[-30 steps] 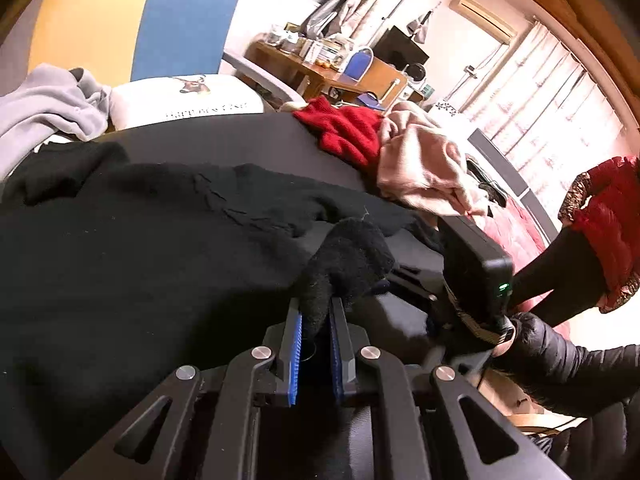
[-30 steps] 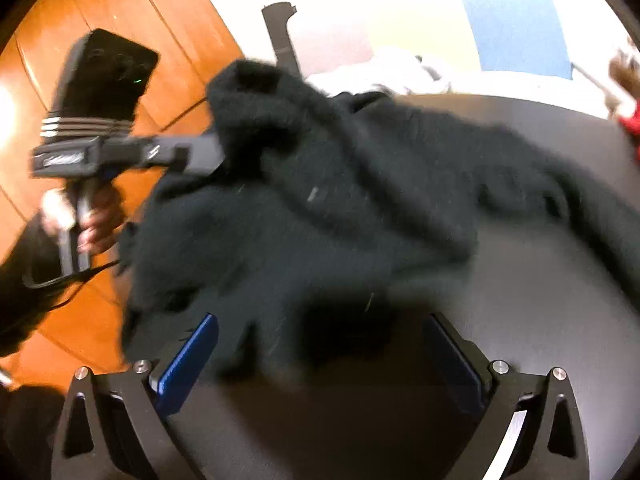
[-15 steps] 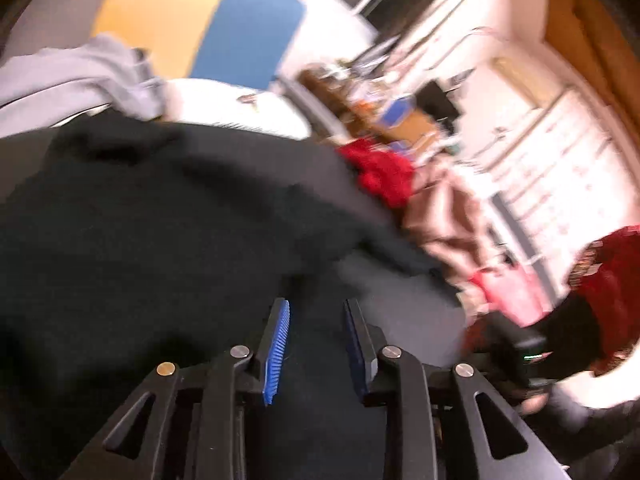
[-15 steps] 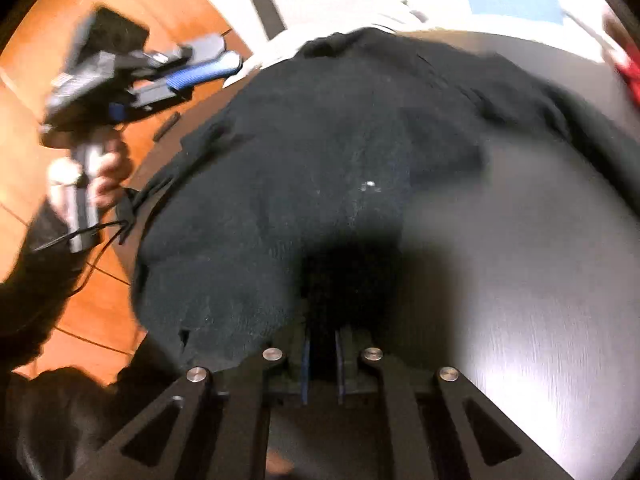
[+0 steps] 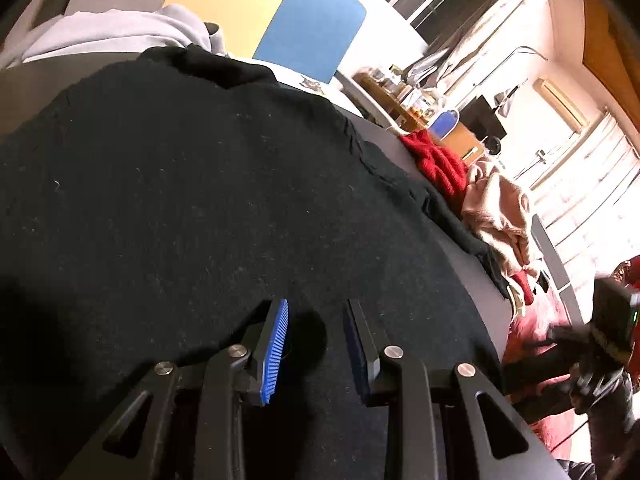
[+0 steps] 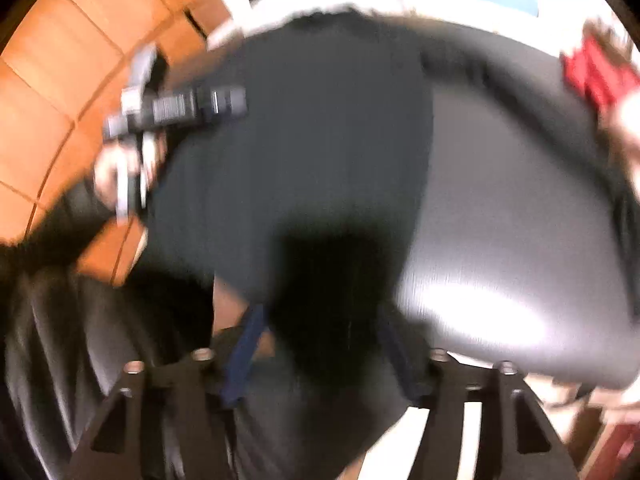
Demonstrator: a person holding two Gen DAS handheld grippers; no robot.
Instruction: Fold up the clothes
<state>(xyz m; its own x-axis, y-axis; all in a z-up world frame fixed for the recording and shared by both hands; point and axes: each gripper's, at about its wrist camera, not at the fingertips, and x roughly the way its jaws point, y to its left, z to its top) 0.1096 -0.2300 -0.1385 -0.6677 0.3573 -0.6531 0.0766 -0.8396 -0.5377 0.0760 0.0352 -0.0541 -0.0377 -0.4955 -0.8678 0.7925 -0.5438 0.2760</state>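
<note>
**The black sweater could slip or bunch up**

The black sweater (image 5: 208, 208) lies spread out on the dark desk (image 6: 520, 216), and it covers most of the desk's left side. Beyond the sweater, at the far end of the desk, sit a red garment (image 5: 438, 158) and a pink garment (image 5: 500, 208). A grey hoodie (image 5: 120, 32) lies just past the sweater's top edge.

The left gripper (image 5: 316, 344) hangs right over the sweater with its jaws a little apart, and nothing is pinched between them. The right gripper (image 6: 320, 344) is by the sweater's near edge. Its jaws are opening, and the dark cloth there looks let go, though the picture is very blurry.

What could go wrong? Both grippers are free, so the next grab may catch only the top layer, and the fold would then come out crooked. The sweater's near edge hangs close to the desk's rim, so a pull that way could drag it off. A long reach past the sweater might also bump the red garment
</note>
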